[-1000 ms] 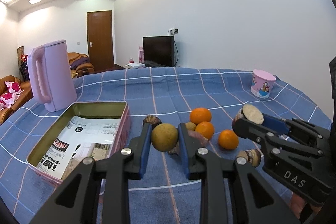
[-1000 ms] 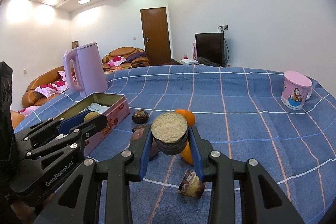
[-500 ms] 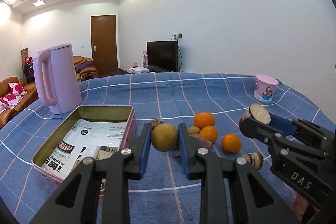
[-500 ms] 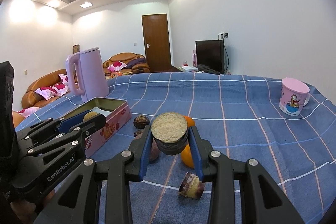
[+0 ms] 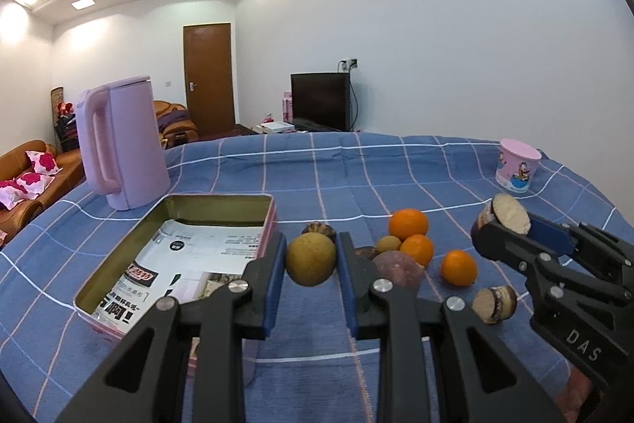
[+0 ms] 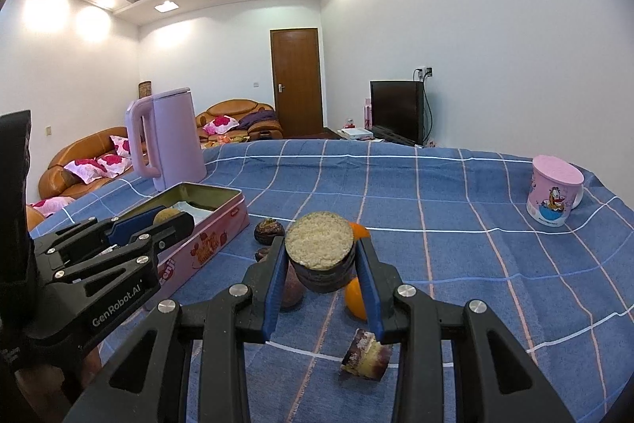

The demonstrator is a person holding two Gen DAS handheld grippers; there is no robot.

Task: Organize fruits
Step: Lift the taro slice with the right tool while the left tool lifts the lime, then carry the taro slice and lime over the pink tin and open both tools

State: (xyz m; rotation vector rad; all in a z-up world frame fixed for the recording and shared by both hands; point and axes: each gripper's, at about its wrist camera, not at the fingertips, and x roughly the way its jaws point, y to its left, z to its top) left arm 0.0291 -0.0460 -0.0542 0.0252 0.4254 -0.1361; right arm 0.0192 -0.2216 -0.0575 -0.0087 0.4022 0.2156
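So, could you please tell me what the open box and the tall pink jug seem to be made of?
The box looks like thin painted metal: its inner walls have a dull gold, tin-like sheen, its outside is printed pink, and printed paper lines its floor. The jug looks like matte plastic: smooth, evenly lilac-pink, with a moulded handle and little glare, though a coated metal shell cannot be ruled out.
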